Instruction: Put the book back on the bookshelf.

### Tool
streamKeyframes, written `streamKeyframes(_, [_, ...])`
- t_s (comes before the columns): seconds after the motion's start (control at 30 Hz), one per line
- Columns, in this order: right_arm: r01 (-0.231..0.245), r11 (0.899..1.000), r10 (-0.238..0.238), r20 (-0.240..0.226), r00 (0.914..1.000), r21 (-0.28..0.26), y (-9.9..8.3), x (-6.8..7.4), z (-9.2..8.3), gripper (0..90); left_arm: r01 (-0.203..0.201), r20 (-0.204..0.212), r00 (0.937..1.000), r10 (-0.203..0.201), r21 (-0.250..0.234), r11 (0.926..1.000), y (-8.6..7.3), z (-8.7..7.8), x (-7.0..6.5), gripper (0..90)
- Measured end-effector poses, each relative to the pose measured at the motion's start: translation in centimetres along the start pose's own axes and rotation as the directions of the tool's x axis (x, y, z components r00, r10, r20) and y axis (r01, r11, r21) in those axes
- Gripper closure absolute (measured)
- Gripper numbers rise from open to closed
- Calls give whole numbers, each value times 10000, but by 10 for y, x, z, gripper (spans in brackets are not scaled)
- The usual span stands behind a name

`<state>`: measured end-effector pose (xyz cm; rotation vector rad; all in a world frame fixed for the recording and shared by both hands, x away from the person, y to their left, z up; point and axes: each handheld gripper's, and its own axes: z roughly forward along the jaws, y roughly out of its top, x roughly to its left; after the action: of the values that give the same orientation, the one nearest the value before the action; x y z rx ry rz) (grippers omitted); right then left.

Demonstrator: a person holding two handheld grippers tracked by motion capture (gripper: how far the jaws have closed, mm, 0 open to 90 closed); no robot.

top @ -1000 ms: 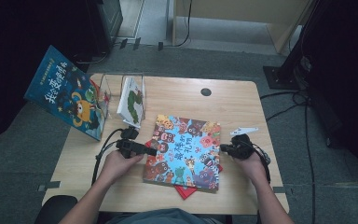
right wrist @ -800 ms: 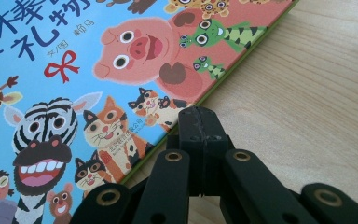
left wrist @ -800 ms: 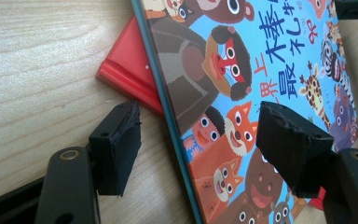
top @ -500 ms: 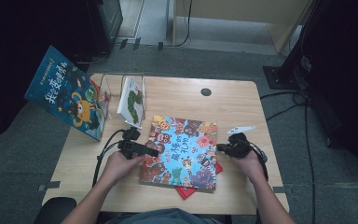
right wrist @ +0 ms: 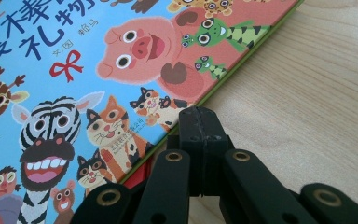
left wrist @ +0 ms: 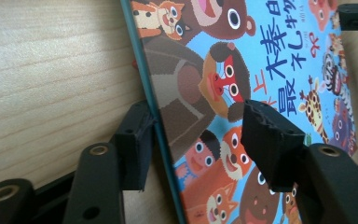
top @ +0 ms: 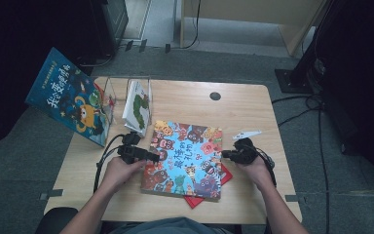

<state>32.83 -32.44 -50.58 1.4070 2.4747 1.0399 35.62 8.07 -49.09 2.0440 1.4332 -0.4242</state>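
A picture book with cartoon animals on a blue cover lies in the middle of the wooden table. It rests on a red book whose corners stick out. My left gripper is at the picture book's left edge. In the left gripper view its jaws straddle that edge of the book. They have just been closing: one jaw sits under the edge, the other stands off the cover. My right gripper is shut, its tips against the book's right edge.
A blue book leans off the table's left side. Beside it, a clear rack holds a white book. A white paper slip lies beyond my right gripper, and a cable hole is at the back. Cables trail on the floor to the right.
The picture book has slid slightly left over the red book, baring more red at its right. My left gripper's jaws have narrowed around the book's edge. The right gripper has stayed shut.
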Motion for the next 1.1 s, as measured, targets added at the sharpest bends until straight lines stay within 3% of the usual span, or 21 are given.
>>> streamKeyframes(0.1, [-89, 9999, 89, -84, 9999, 83, 0, 0, 1, 900, 140, 658, 9978, -124, -242, 9996, 3, -16, -3, 527])
streamKeyframes(0.2, [-10, 10000, 10, -289, 9996, 5, 0, 1, 1, 900, -46, 840, 9964, 66, -244, 9997, 7, -29, -11, 567])
streamKeyframes(0.3, [117, 9999, -118, -410, 9991, -39, 2, 6, 4, 900, -159, 1627, 9866, 161, -26, 9999, 11, -37, -20, 573])
streamKeyframes(0.4, [279, 9996, -282, -580, 9979, -55, 3, 10, 6, 900, -288, 1895, 9814, 305, -117, 9995, 16, -47, -28, 593])
streamKeyframes(0.5, [652, 9979, -653, -509, 9966, -32, 5, 16, 8, 900, -459, 1813, 9825, 436, 83, 9989, 24, -55, -35, 622])
streamKeyframes(0.6, [587, 9983, -589, -596, 9965, -54, 5, 17, 8, 900, -600, 1471, 9877, 532, 421, 9973, 32, -59, -40, 630])
streamKeyframes(0.77, [633, 9978, -644, -583, 9962, -202, 7, 19, 10, 900, -637, 1192, 9914, 549, 714, 9954, 45, -63, -42, 635])
streamKeyframes(1.1, [845, 9959, -860, -478, 9951, -330, 9, 25, 13, 900, -811, 1076, 9916, 717, 849, 9931, 56, -68, -46, 644])
